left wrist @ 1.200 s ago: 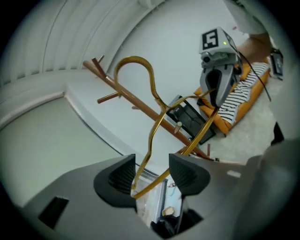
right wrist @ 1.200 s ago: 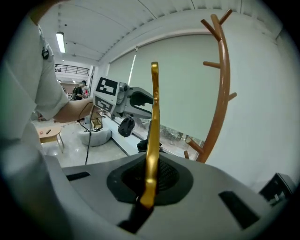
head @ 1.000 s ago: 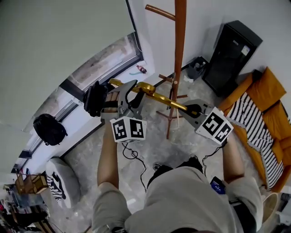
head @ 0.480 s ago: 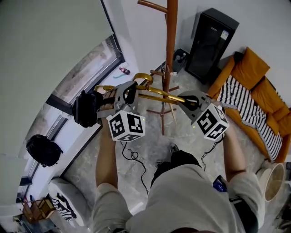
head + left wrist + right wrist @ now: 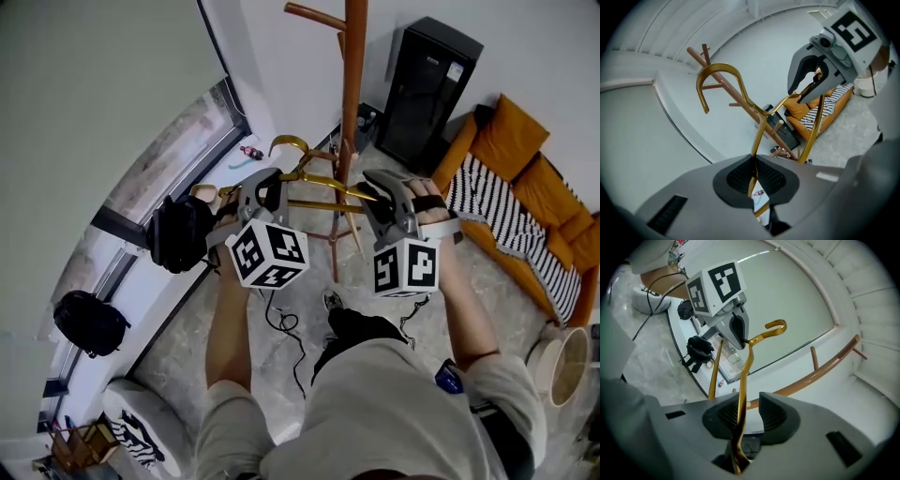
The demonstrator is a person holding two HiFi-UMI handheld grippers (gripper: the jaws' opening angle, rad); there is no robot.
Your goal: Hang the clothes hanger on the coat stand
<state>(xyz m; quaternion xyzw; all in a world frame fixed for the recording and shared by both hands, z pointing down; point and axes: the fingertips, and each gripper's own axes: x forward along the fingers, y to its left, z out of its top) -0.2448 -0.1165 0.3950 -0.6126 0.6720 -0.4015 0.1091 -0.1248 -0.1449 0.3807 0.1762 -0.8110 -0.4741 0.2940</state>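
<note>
Your left gripper (image 5: 266, 190) has snapped shut on the gold clothes hanger (image 5: 323, 181) within the last second. Your right gripper (image 5: 382, 187), which had been clamped on it, has just been opening: the rod still runs between its jaws, lying against one pad with a gap at the other. So the hold has passed to your left hand, and I judge the right is free to come away. The hanger sits at the centre of the head view, its hook just left of the coat stand (image 5: 352, 84) pole and not yet on any peg. Below you is a pale marbled floor (image 5: 187, 356). A window (image 5: 173, 155) runs up the left, and a black cabinet (image 5: 427, 84) and an orange sofa (image 5: 530, 141) fill the upper right.
</note>
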